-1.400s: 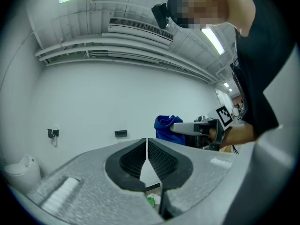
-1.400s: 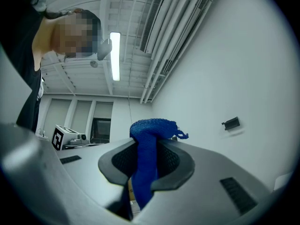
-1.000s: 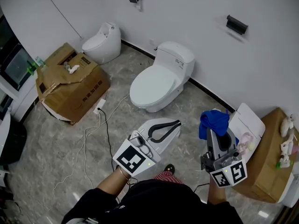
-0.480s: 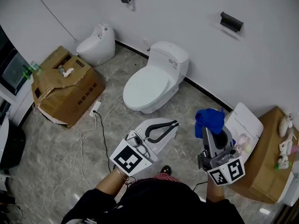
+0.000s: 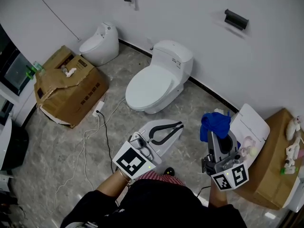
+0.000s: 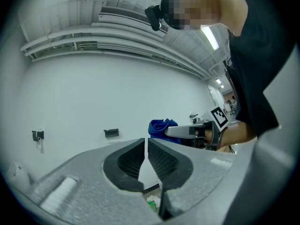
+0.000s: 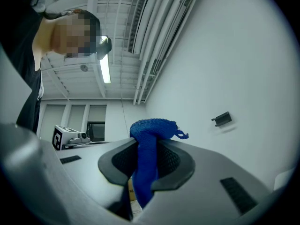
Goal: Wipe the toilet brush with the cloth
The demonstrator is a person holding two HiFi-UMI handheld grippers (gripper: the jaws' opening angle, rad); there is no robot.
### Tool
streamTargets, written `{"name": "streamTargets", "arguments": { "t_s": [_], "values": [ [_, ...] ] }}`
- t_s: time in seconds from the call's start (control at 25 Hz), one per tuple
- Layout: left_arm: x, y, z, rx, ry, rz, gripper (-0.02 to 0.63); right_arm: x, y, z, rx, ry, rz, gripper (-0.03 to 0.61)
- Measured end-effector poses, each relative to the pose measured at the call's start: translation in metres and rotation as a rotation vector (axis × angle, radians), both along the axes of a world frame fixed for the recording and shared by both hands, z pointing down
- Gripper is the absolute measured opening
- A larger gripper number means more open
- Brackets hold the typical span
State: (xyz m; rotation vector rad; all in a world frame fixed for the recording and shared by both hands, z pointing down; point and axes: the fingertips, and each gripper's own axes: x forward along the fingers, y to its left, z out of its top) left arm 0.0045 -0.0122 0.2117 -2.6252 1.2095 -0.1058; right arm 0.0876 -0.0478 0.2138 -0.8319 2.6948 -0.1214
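In the head view my right gripper is shut on a bunched blue cloth and stands at the lower right. In the right gripper view the blue cloth bulges over the jaw tips and hangs down between the pads. At the lower centre my left gripper is shut and holds nothing; it points to the upper right. Its ribbed pads meet in the left gripper view, with the blue cloth and the right gripper beyond. I cannot make out a toilet brush in any view.
A white toilet stands against the wall ahead, and a smaller one at the far left. There is an open cardboard box on the left and another box with small items on the right. A white panel leans there. A cable runs across the floor.
Both grippers have drifted a little across the floor, slightly away from the toilet. The cloth stays gripped and the left jaws stay closed.
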Motion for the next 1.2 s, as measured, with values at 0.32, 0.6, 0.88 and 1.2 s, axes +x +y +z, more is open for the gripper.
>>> {"name": "streamTargets", "arguments": {
  "t_s": [0.32,0.6,0.88,1.2],
  "values": [
    [0.006,-0.002,0.015,-0.057,0.017,0.009,0.006,0.007,0.002,0.017,-0.038,-0.004,0.01,0.077],
    [0.007,-0.021,0.025,-0.096,0.049,0.07,0.006,0.007,-0.01,0.023,-0.047,0.01,0.052,0.077],
    [0.0,-0.048,0.038,-0.097,0.048,0.103,0.006,0.001,-0.03,0.033,-0.062,0.022,0.078,0.077],
    [-0.006,-0.075,0.05,-0.055,-0.027,0.152,0.006,-0.003,-0.048,0.043,-0.085,0.039,0.105,0.077]
  ]
}}
